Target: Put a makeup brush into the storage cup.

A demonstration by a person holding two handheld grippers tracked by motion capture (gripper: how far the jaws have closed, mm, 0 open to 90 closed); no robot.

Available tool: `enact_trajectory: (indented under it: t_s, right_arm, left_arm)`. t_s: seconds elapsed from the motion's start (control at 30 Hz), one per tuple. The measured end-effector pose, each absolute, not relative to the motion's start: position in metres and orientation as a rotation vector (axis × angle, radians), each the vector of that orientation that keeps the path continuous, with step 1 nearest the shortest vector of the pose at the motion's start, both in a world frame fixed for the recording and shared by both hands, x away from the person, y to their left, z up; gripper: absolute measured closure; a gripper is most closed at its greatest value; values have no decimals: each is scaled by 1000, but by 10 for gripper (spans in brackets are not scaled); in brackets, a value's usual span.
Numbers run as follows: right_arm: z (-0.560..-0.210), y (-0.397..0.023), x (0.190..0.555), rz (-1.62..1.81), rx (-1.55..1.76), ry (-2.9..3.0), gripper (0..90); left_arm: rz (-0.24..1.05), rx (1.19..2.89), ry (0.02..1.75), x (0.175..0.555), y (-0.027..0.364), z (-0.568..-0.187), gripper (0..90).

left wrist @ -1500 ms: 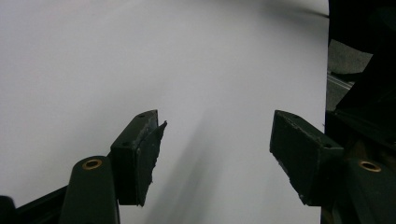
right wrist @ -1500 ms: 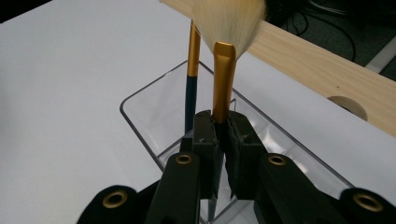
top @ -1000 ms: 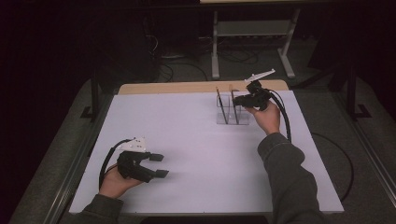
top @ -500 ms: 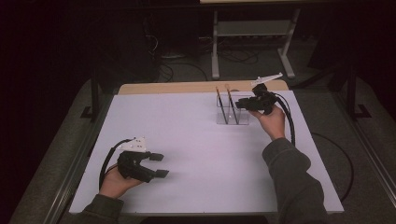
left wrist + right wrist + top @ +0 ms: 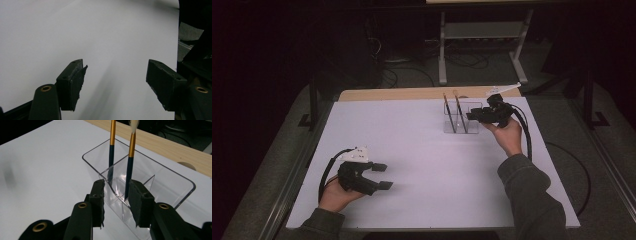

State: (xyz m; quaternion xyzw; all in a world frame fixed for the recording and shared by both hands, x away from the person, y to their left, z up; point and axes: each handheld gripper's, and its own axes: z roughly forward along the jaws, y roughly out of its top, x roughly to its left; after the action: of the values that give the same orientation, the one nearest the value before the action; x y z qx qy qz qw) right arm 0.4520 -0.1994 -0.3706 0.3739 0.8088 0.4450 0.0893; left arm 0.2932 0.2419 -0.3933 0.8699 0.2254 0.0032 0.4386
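Clear holder (image 5: 175, 182), 2 brushes (image 5: 130, 167) upright in separate compartments

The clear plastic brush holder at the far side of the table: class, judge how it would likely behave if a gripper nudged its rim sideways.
The holder looks thin-walled and clear, so probably light and apt to slide on the smooth white table. Two tall brushes stand well above its rim, so it may tip easily. Its glossy walls would likely be slippery between the jaws.
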Motion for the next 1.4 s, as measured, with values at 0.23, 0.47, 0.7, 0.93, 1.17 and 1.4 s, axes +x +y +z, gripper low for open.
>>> enact_trajectory:
  t_s: [0.23,0.47,0.7,0.93,1.17,1.4]
  right_arm:
    - [-370,-202,444,1333,1101,2407,628]
    - [-370,-205,436,1338,1092,2414,617]
    - [-373,-210,428,1338,1098,2419,604]
    - [-374,-212,420,1355,1093,2418,586]
    - [-376,-213,412,1354,1092,2430,562]
    - [-376,-215,403,1370,1071,2431,519]
  left_arm:
    - [13,2156,561,293,242,-393,297]
    - [23,2156,568,293,244,-393,296]
    - [28,2148,572,293,245,-393,295]
    - [34,2150,581,293,246,-395,294]
    - [38,2152,596,293,246,-396,281]
    - [47,2150,604,292,247,-397,272]
